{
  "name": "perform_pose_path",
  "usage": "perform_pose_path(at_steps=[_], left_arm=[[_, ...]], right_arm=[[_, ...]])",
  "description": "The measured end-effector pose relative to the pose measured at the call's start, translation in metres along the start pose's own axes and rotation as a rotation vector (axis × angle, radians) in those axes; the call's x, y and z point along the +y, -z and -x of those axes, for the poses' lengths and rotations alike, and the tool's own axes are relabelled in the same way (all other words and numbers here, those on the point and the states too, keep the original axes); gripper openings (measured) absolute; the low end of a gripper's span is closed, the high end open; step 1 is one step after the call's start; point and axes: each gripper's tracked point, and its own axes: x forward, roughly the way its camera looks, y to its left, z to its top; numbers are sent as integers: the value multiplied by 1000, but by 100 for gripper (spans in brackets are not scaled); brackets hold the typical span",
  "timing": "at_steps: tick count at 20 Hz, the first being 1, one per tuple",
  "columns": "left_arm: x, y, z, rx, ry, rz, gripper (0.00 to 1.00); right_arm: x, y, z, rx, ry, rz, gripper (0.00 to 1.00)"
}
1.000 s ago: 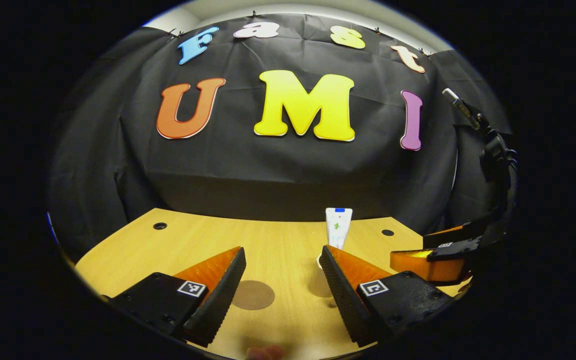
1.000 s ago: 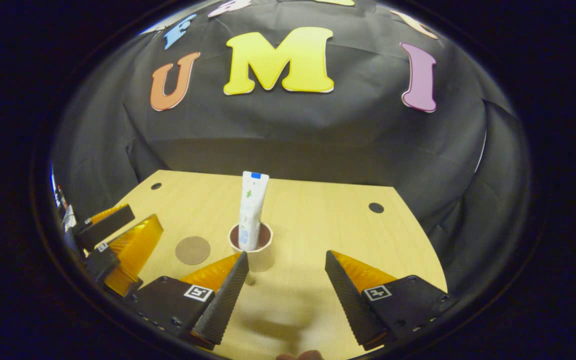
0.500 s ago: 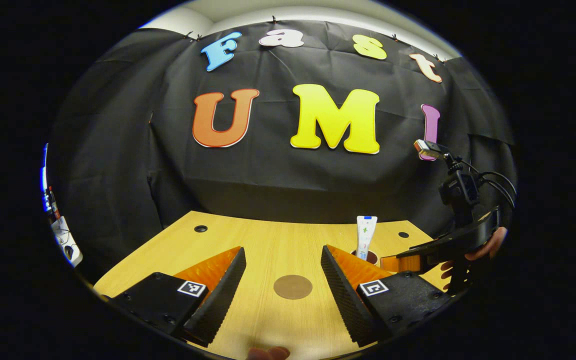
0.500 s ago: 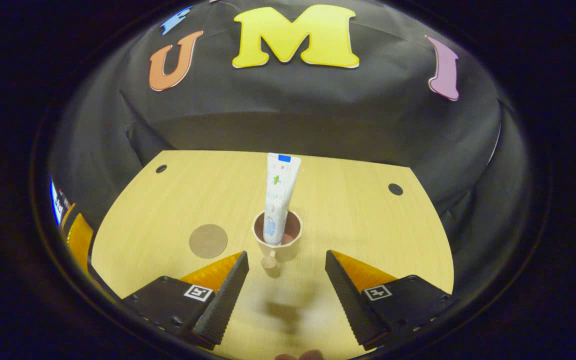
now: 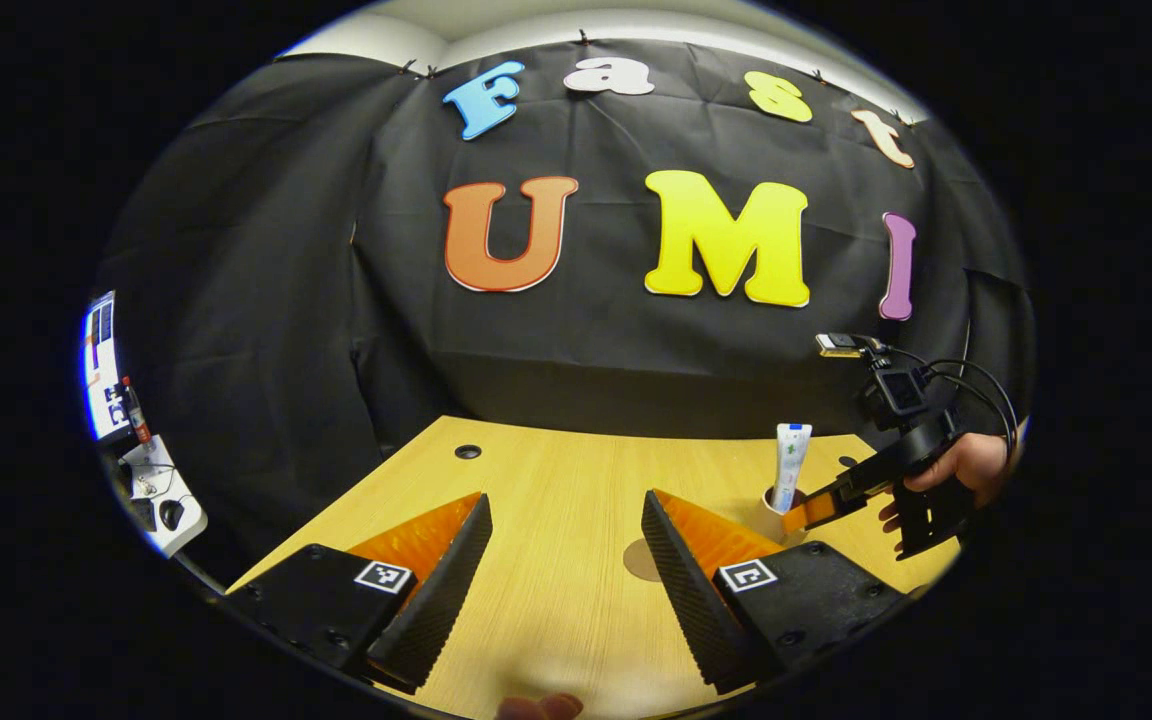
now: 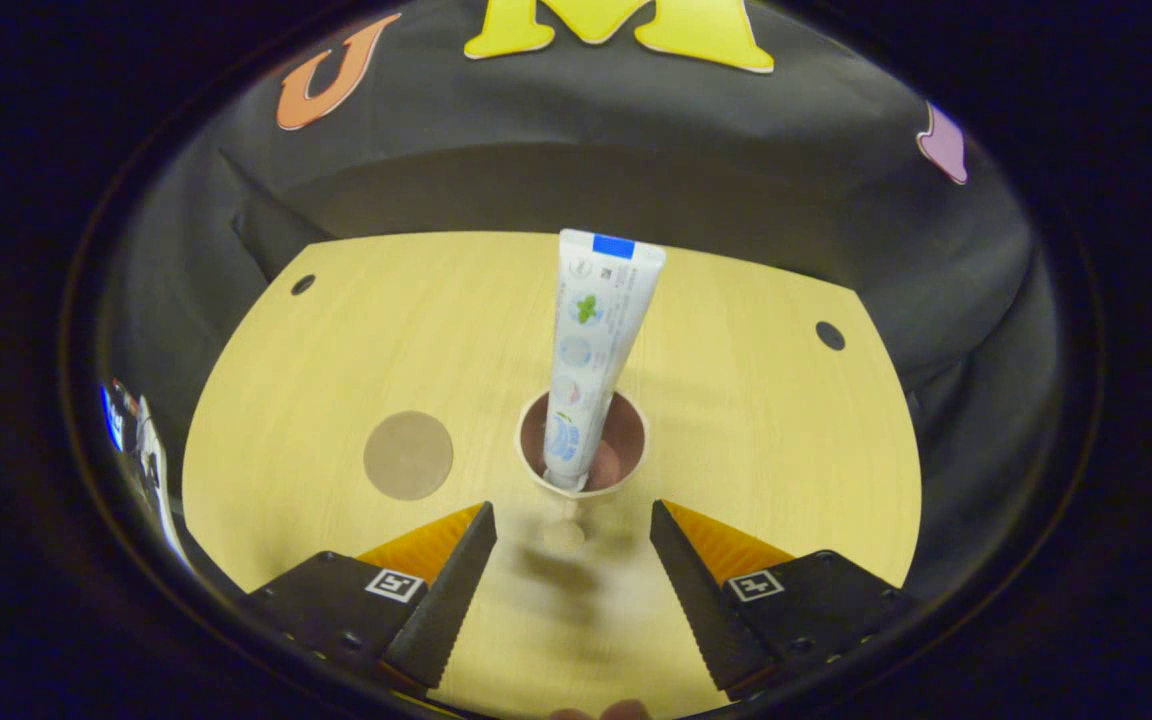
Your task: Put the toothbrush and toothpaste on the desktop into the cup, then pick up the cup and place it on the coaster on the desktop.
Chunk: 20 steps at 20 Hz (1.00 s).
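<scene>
A beige cup (image 6: pixel 626 470) stands on the wooden desk (image 6: pixel 766 440) with a white toothpaste tube (image 6: pixel 596 340) upright inside it. My right gripper (image 6: pixel 572 508) hovers open just short of the cup's near side, nothing between its fingers. A small blurred beige knob (image 6: pixel 564 535) lies between cup and fingers. The round brown coaster (image 6: pixel 408 455) lies left of the cup. In the left gripper view, my left gripper (image 5: pixel 566 500) is open and empty. There the coaster (image 5: pixel 639 562) peeks out beside one finger, and the cup (image 5: pixel 768 508), tube (image 5: pixel 792 465) and right gripper (image 5: pixel 808 515) sit far right.
The desk has round cable holes (image 6: pixel 830 335) (image 6: pixel 303 284) (image 5: pixel 468 451) near its back corners. A hand (image 5: pixel 966 475) holds the right gripper, with cables above it. Some equipment (image 5: pixel 151 480) stands off the desk at the far left. The black cloth wall closes the back.
The right gripper has moved closer to the cup and tipped down over it. The left gripper has swung left, so cup and coaster slid right in its view.
</scene>
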Motion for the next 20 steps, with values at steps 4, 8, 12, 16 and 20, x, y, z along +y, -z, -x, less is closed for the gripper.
perform_pose_path(at_steps=[4, 8, 12, 16, 20], left_arm=[[4, 3, 0, 21, -13, 32, 96], [9, 8, -4, 50, -24, 31, 95], [14, 7, -1, 76, -51, 37, 95], [17, 11, 2, 99, -68, 38, 96], [18, 14, 3, 112, -71, 43, 96]], right_arm=[[-2, 7, -24, 104, 7, -36, 94], [-8, 6, -46, 183, 17, -74, 94], [-9, 10, -63, 240, 19, -80, 94], [1, 14, -74, 276, -1, -101, 80], [-1, 22, -75, 305, 11, -98, 52]])
